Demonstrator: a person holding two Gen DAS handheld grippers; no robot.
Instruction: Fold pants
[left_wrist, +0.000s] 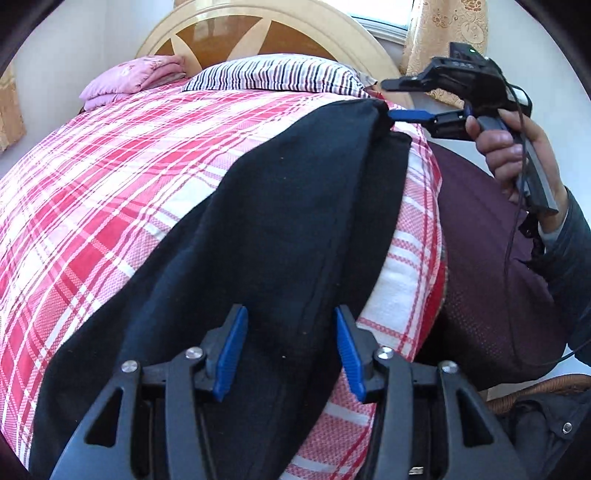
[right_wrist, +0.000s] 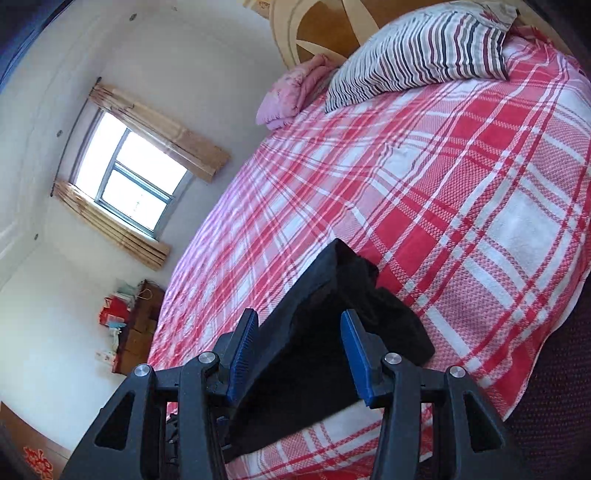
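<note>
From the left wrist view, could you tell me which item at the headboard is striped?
The striped pillow, white with dark stripes, lying centrally; the folded pink bedding left of it is plain pink.

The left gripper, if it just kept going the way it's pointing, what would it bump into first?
Most likely the black pants spread on the plaid bedsheet. The left gripper tilts down over them, the dark cloth filling the space between and ahead of its fingers. How near is unclear.

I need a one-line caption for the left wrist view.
Black pants lie along the edge of a red plaid bed; right gripper at their far end.
</note>
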